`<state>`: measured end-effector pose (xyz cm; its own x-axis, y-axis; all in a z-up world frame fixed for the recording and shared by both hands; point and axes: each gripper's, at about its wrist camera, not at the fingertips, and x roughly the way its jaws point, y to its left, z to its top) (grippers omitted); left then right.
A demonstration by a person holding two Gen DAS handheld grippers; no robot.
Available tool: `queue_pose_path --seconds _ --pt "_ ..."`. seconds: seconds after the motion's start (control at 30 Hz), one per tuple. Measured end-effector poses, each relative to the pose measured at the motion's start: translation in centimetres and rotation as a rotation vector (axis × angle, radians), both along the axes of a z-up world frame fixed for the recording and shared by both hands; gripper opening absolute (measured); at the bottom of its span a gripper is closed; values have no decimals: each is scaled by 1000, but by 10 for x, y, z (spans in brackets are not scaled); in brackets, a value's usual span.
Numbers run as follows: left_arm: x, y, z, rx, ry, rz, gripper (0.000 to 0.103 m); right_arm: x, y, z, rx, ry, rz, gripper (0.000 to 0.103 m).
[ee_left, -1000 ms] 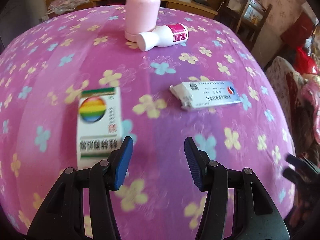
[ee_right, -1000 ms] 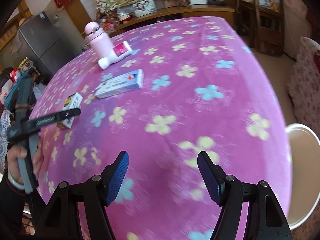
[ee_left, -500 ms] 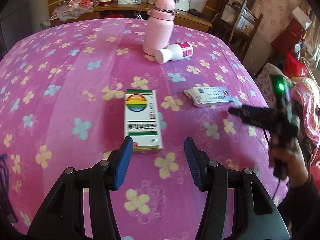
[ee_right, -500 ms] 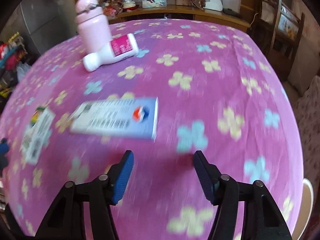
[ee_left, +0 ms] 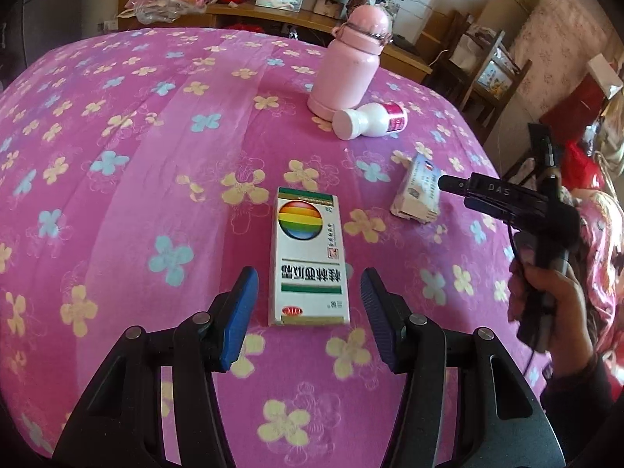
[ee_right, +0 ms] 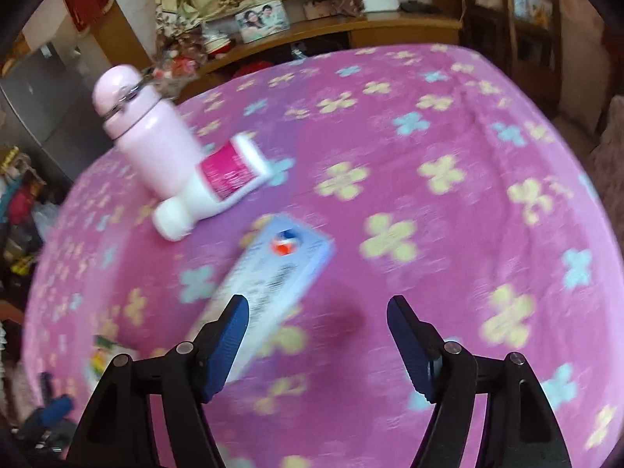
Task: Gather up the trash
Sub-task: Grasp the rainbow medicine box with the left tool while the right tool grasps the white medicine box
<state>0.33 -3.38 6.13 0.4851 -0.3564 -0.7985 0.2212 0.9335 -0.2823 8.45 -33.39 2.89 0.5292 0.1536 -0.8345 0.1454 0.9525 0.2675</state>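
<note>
We had brought the left gripper [ee_left: 308,304] in over the rainbow-printed box [ee_left: 308,257] within the last second: a second earlier that box lay off to the left of the fingers, and now its near end sat squarely between them, jaws spread wide and not touching the card. Beyond the box, farther from us, the pink flask [ee_left: 349,62] stood upright with the white bottle [ee_left: 368,120] lying on its side, apparently against its base. The right gripper [ee_right: 318,337] had closed in too, from open tablecloth [ee_right: 448,234] onto the blue-and-white box [ee_right: 273,284], which lay to the right of the rainbow box; its jaws were also spread, the left finger over the box's near end. We judged both pickups lined up but neither grasp begun; nothing was yet collected.
</note>
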Motion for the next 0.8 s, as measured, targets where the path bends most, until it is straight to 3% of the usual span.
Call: queue_pose_path --seconds 0.1,0.23,0.3,0.47,0.63,0.77,0.8 --pt "6 -7 -4 10 0 15 57 13 23 -6 8 17 19 73" --pt "13 -15 -7 49 -21 33 61 28 50 -12 -76 6 43 74" --pt "19 -20 -11 64 -15 40 61 27 58 -13 -115 0 83 68" --pt "28 -32 -27 116 27 40 61 -3 56 -12 -129 31 231 61" --pt "33 -38 -37 134 46 65 61 -61 43 -10 -112 81 363 60" --pt "37 -43 -41 151 39 86 60 -84 32 -12 -147 86 292 72" --pt "38 -43 -40 145 38 89 51 -85 30 -12 -137 81 269 73"
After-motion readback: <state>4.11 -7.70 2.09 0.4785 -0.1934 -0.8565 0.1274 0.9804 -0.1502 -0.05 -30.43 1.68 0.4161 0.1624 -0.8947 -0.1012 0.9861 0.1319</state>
